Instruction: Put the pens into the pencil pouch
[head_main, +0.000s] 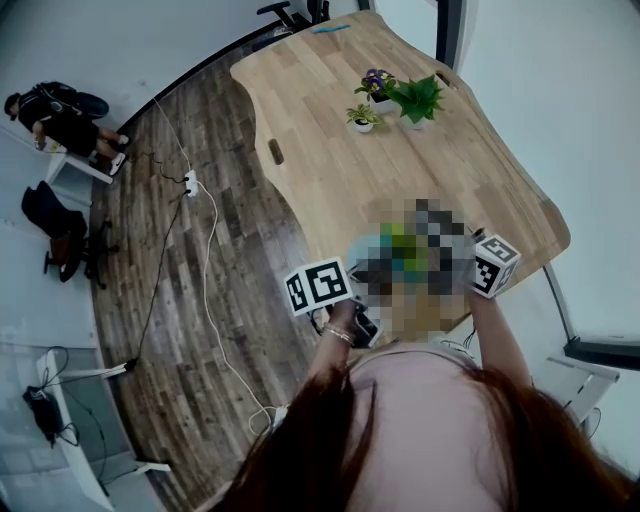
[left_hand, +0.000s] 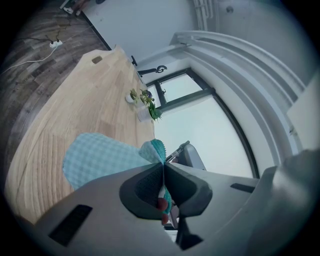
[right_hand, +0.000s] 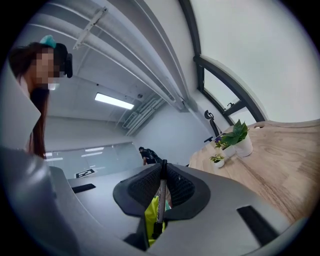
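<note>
Teal checked pouch (left_hand: 100, 160) edge clamped between left gripper (left_hand: 164, 167) fingers; right gripper (right_hand: 162, 176) fingers clenched on slim dark pen (right_hand: 160, 200).

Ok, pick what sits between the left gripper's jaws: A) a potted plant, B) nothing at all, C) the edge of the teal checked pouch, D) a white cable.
C: the left gripper has its jaws shut on a fold of the teal checked pouch, whose body fans out beyond them above the wooden table.
</note>
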